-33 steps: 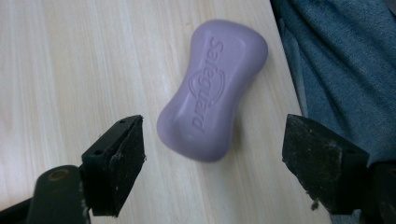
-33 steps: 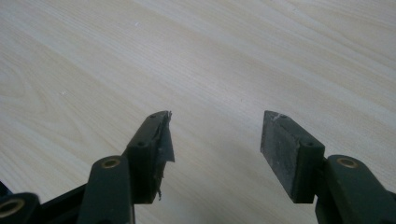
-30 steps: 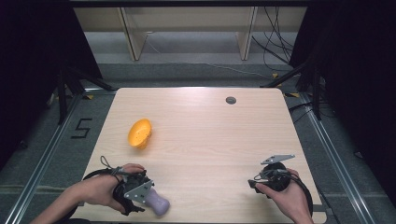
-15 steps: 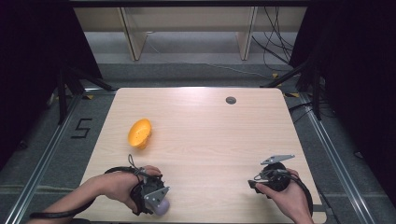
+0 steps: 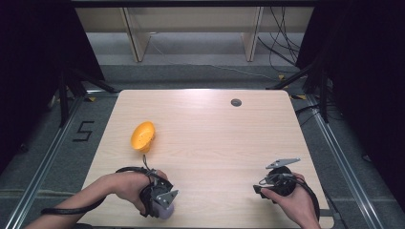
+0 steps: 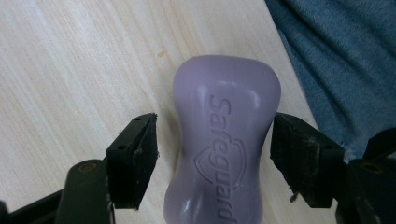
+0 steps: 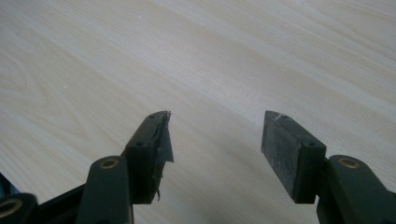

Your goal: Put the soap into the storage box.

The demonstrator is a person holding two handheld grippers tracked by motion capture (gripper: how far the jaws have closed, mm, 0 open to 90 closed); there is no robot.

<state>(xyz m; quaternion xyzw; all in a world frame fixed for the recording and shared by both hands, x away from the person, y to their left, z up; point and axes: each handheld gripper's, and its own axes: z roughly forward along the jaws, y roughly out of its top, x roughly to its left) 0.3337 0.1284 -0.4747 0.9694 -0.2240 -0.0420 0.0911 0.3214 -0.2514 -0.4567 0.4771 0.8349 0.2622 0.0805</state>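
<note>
Soap bar (image 6: 223, 149), lilac, waisted in outline, with "Safeguard" and a shield embossed on its upper face; it lies flat on the desk (image 5: 210, 138) at the near edge, toward the near left corner, and in the high view shows as a pale purple patch (image 5: 165, 211) under the left gripper (image 5: 160, 202). Left gripper (image 6: 215, 156): held from above in the person's left hand (image 5: 125, 185), pointing down at the near edge; its jaws have just been closing and now stand part-way shut with the soap bar between them. In the left gripper view the pad at the right of that view sits against or just beside the bar's flank, while a narrow strip of wood shows between the other pad and the bar, so the bar is straddled rather than firmly clamped. Blue cloth (image 6: 345, 56) shows past the desk's edge in that view. Right gripper (image 5: 279, 183): in the person's right hand (image 5: 293, 202) near the near right corner, low over bare wood; its jaws (image 7: 215, 140) stand wide apart and hold nothing. Yellow-orange bowl-like object (image 5: 143, 136): tilted on its side toward the left edge, about midway along it, well apart from both grippers. Dark round grommet (image 5: 236, 102): set in the desk near the far edge, right of centre.
</note>
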